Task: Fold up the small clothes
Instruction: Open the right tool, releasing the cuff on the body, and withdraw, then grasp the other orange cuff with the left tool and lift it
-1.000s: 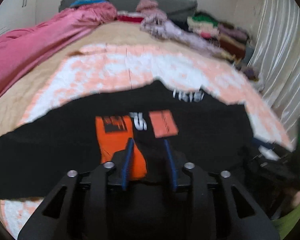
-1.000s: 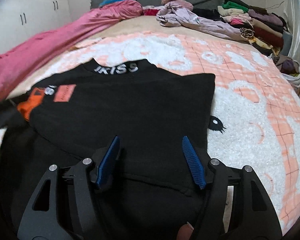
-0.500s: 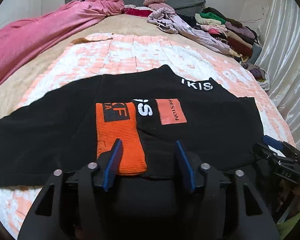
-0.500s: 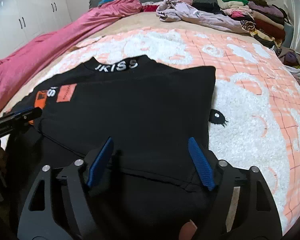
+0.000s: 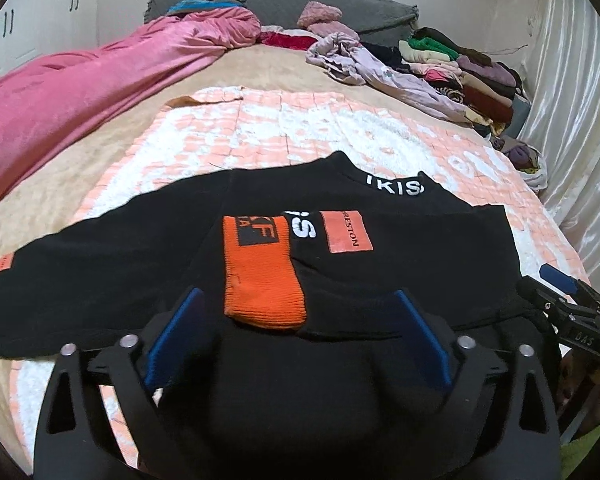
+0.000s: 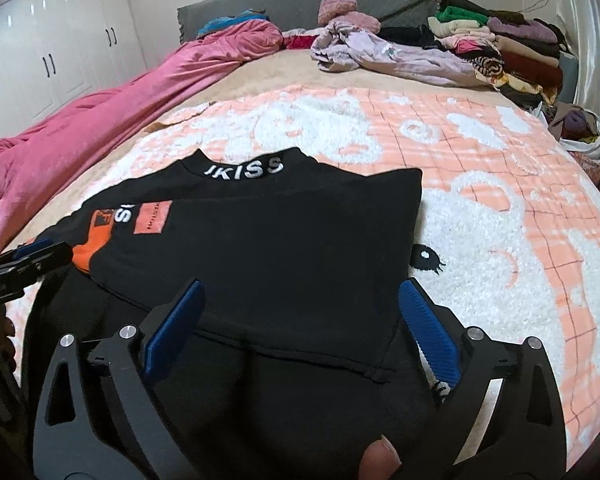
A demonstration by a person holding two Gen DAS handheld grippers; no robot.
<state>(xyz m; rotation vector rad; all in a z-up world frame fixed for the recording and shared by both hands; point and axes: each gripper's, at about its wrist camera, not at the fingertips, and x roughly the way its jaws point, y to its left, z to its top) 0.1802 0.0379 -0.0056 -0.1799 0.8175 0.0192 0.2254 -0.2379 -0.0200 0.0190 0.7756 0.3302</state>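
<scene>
A black top (image 5: 400,264) with white collar lettering lies flat on the peach and white blanket (image 5: 300,128). One sleeve is folded across its front, ending in an orange cuff (image 5: 262,280). My left gripper (image 5: 296,336) is open and empty just above the cuff's near end. My right gripper (image 6: 300,328) is open and empty over the top's (image 6: 284,248) near hem; its tip shows in the left wrist view (image 5: 560,284). The left gripper's tip shows at the left of the right wrist view (image 6: 28,256).
A pink quilt (image 5: 80,92) runs along the bed's left side. A lilac garment (image 6: 388,56) and stacks of folded clothes (image 6: 500,40) lie at the head and right. White wardrobes (image 6: 52,56) stand on the left, a curtain (image 5: 572,120) on the right.
The left gripper let go of the folded sleeve and opened wide, backing off a little. The right gripper opened wider and drew back slightly. The top stays flat.
</scene>
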